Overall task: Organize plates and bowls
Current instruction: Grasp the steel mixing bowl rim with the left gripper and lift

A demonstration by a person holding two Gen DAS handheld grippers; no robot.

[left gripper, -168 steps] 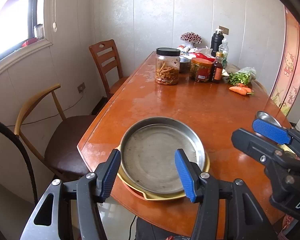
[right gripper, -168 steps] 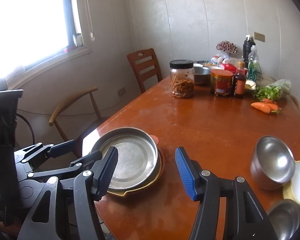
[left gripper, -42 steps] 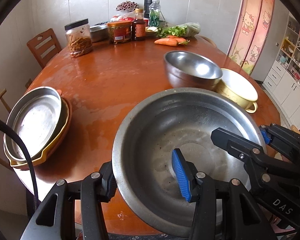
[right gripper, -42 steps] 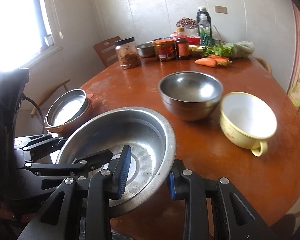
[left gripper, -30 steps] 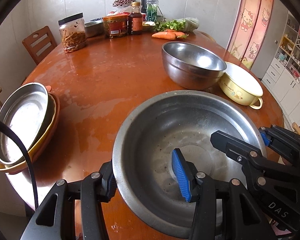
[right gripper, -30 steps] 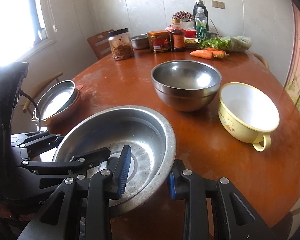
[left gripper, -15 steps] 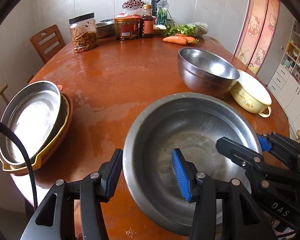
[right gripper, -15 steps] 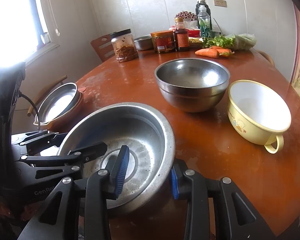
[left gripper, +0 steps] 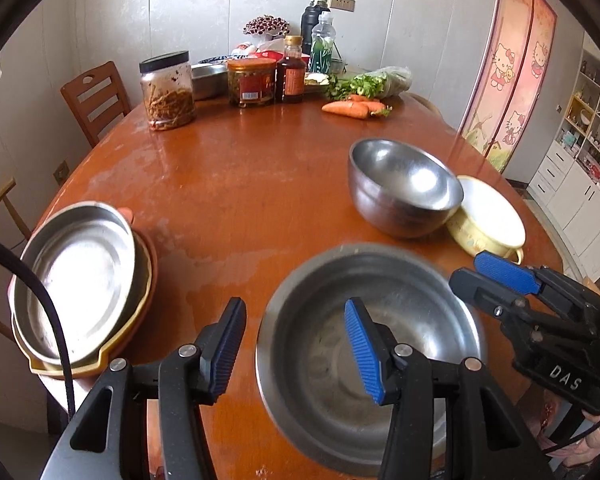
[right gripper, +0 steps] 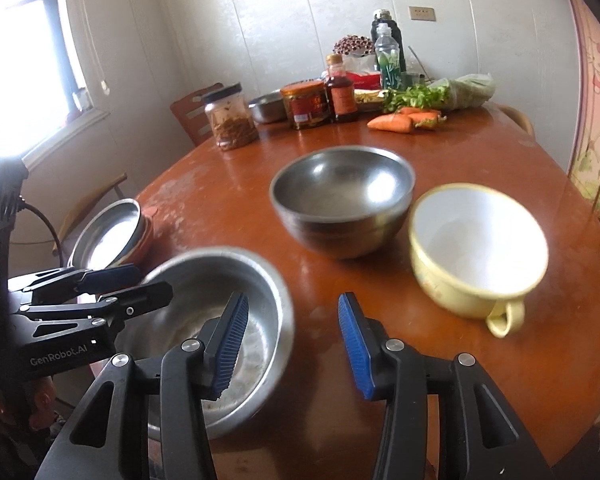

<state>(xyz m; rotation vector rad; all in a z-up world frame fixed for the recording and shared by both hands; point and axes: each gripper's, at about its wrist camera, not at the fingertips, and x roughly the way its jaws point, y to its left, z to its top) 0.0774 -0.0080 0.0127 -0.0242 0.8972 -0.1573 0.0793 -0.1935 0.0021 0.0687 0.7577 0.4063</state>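
On the counter [left gripper: 228,184], a stack of plates [left gripper: 80,280] sits at the left edge. The left tool [left gripper: 296,344] is spread, straddling the near rim of the steel basin [left gripper: 400,320] without pressing it. The right tool [right gripper: 292,344] has just been opening; its pads are clear of the basin's right rim. Farther right stand a steel bowl [left gripper: 404,188] and, touching it, a yellow bowl [right gripper: 476,248].

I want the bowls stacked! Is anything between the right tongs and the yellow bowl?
Nothing visible: only bare table lies between the right tongs and the yellow bowl. Their jaws have just been opening, the wide basin rim loose between them. The steel bowl stands aside.
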